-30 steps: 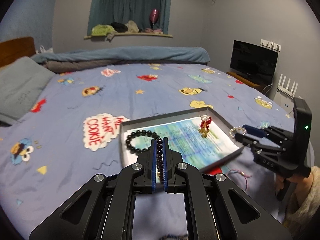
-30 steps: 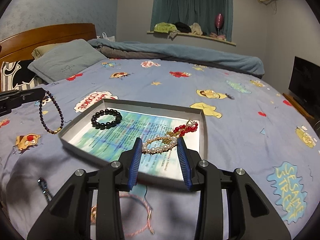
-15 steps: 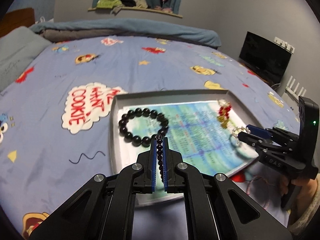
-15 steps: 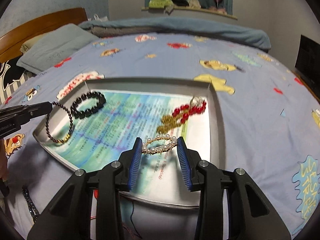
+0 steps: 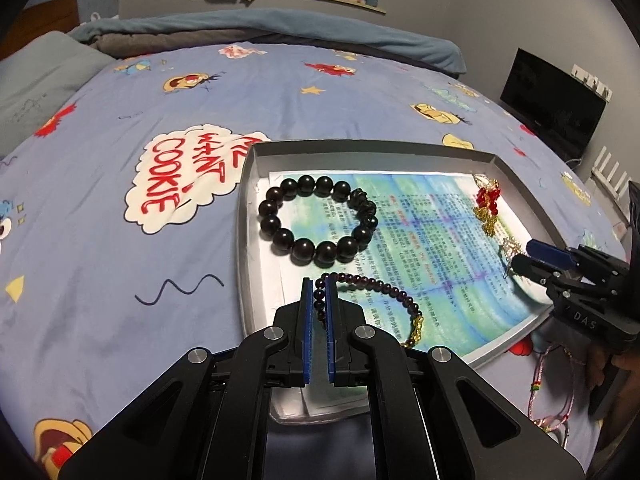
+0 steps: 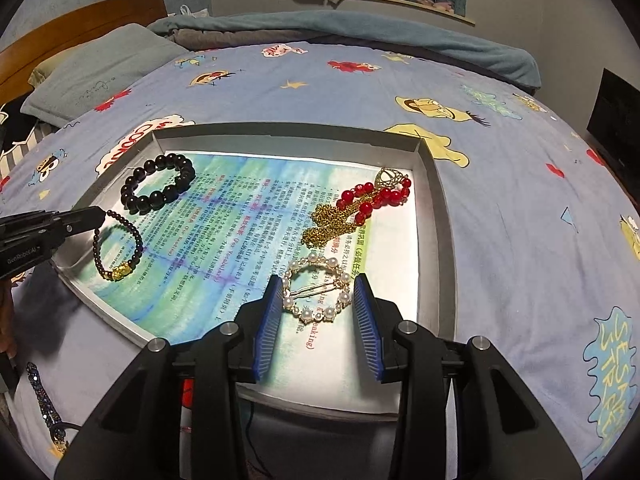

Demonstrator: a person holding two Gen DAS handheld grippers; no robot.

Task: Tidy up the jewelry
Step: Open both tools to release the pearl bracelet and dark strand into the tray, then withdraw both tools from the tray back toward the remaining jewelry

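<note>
Over tray's (image 5: 244,216) left edge, left fingers (image 5: 307,320) clamp dark-bead bracelet (image 5: 376,284), right fingers (image 6: 269,312) apart around pearl clip (image 6: 316,292).

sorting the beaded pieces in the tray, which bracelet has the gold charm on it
The thin dark-red small-bead bracelet, pinched by the left tool at the tray's near-left corner. Its gold charm hangs at the bottom; the chunky black large-bead bracelet behind it has none.
</note>
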